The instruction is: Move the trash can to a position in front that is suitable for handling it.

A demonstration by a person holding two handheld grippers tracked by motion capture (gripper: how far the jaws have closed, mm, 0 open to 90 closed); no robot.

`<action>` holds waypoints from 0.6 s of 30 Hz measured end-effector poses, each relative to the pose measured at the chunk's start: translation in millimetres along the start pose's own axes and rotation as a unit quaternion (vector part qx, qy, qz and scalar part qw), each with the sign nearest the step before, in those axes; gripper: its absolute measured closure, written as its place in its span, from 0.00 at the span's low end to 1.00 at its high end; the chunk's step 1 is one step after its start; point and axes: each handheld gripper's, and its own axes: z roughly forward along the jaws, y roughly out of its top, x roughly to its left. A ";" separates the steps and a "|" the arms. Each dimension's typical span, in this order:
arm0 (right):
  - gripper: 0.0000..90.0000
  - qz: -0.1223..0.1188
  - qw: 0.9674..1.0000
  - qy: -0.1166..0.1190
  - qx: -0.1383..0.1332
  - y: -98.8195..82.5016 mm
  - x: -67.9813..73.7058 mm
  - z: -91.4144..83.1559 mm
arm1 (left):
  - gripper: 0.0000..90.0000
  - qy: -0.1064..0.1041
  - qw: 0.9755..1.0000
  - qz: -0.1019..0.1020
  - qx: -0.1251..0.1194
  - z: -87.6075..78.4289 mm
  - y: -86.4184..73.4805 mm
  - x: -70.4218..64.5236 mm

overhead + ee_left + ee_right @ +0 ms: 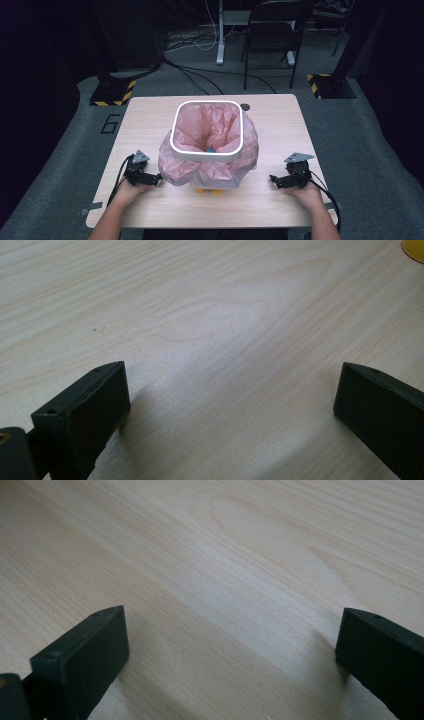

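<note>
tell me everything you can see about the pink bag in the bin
The pink bag is thin, crinkled, translucent plastic lining a small white bin with a rounded square rim. It hangs down inside the opening, is held under the rim ring, and balloons out loosely over the sides, hiding most of the bin. Something blue lies inside it. The bin stands mid-table; neither hand-held gripper touches the bag.

Left hand-held gripper (156, 179) and right hand-held gripper (273, 180): both matte black, blocky bodies, each topped by a grey three-cornered plate, with a black cable trailing off toward 6 o'clock past the forearm. Forearms bare, no sleeves in frame. In the gripper views each jaw is a thick black rectangular block with slanted top face and a small screw hole near its upper edge; a brass-coloured screw shows at 8 o'clock.
</note>
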 end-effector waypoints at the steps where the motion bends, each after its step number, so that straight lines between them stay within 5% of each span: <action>1: 0.00 0.000 1.000 0.000 0.000 -0.1 0.1 -0.1 | 0.01 0.000 1.000 0.000 0.000 -0.1 0.0 0.0; 7: 0.02 0.005 1.000 -0.004 -0.002 -0.9 1.7 -1.3 | 0.09 -0.007 1.000 0.005 -0.009 -2.4 -1.4 -1.6; 12: 0.29 -0.016 1.000 0.018 -0.009 -0.4 4.1 -8.1 | 0.18 -0.009 1.000 0.011 -0.008 -4.8 -0.2 -2.9; 18: 0.43 -0.014 1.000 0.017 0.001 0.7 3.7 -12.8 | 0.34 -0.021 1.000 0.020 0.006 -8.3 4.1 -6.2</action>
